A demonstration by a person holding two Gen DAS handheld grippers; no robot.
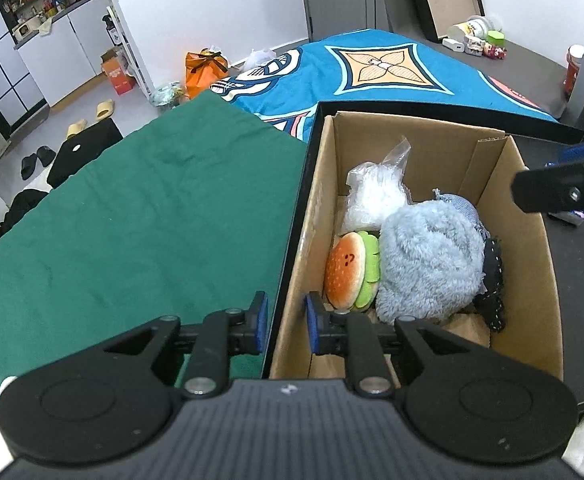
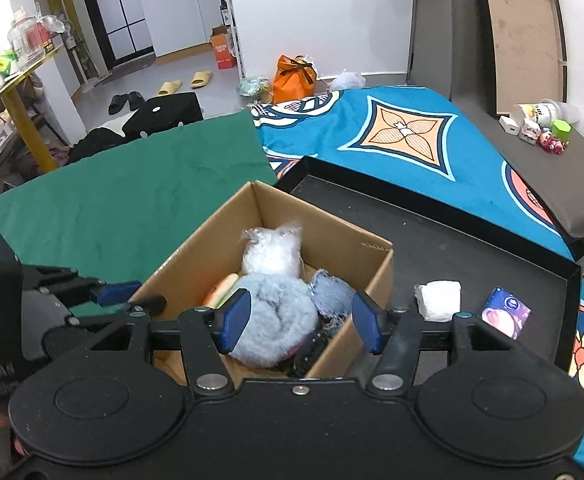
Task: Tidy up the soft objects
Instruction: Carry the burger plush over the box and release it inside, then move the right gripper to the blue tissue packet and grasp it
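A cardboard box (image 1: 532, 248) stands in a black tray (image 2: 472, 240). Inside lie a burger plush (image 1: 350, 270), a fluffy light-blue plush (image 1: 428, 264), a clear bag of white stuffing (image 1: 376, 196), a denim piece (image 2: 330, 294) and dark stitched fabric (image 1: 492, 280). My left gripper (image 1: 287, 320) is shut on the box's left wall, one pad outside and one inside. My right gripper (image 2: 301, 324) hangs open over the box's near end. The fluffy plush (image 2: 276, 320) sits below and between its pads, not pinched. One right finger (image 1: 532, 190) shows at the box's far right.
A white wad (image 2: 438, 300) and a small purple packet (image 2: 506, 316) lie in the tray right of the box. A green cloth (image 1: 132, 220) covers the surface on the left, and a blue patterned bedspread (image 1: 372, 68) lies beyond. Slippers and bags litter the floor.
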